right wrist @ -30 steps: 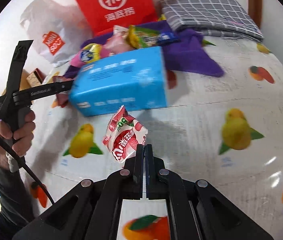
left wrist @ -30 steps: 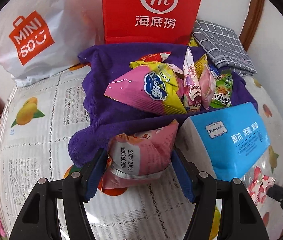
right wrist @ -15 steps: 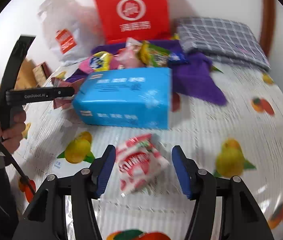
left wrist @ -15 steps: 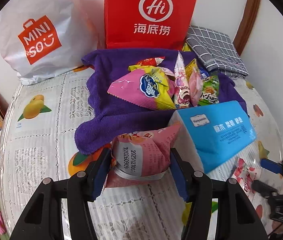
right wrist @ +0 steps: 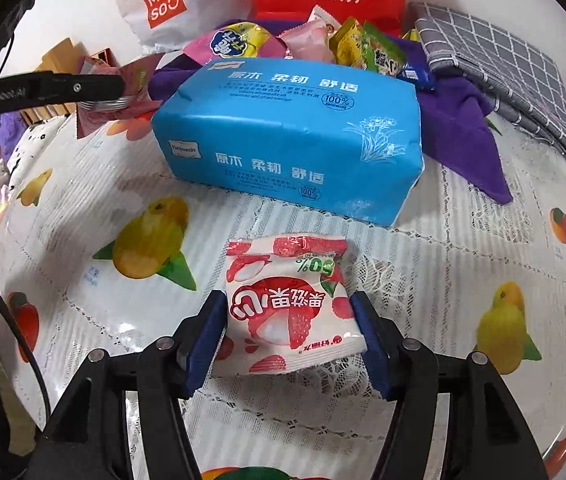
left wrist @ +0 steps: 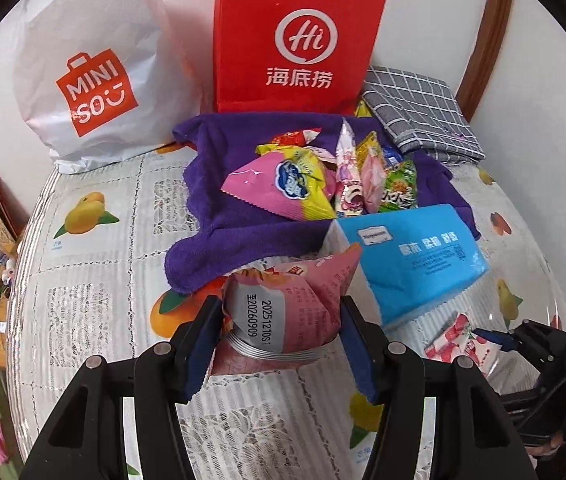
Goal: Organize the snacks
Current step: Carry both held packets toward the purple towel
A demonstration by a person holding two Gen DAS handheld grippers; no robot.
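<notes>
Right gripper [right wrist: 289,334], shut a second ago, now straddles the lychee snack packet [right wrist: 289,300], fingers released; left gripper [left wrist: 279,340] stays clenched on pink packet [left wrist: 291,304].

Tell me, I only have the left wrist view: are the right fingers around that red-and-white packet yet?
Observer: Yes. In the right wrist view the packet lies flat on the tablecloth, and the right gripper is open with one finger on each side of it.
Operator: Anything ahead of it?
Observer: The blue tissue pack sits just beyond the packet, its long side facing the gripper, with a strip of tablecloth between them.
</notes>
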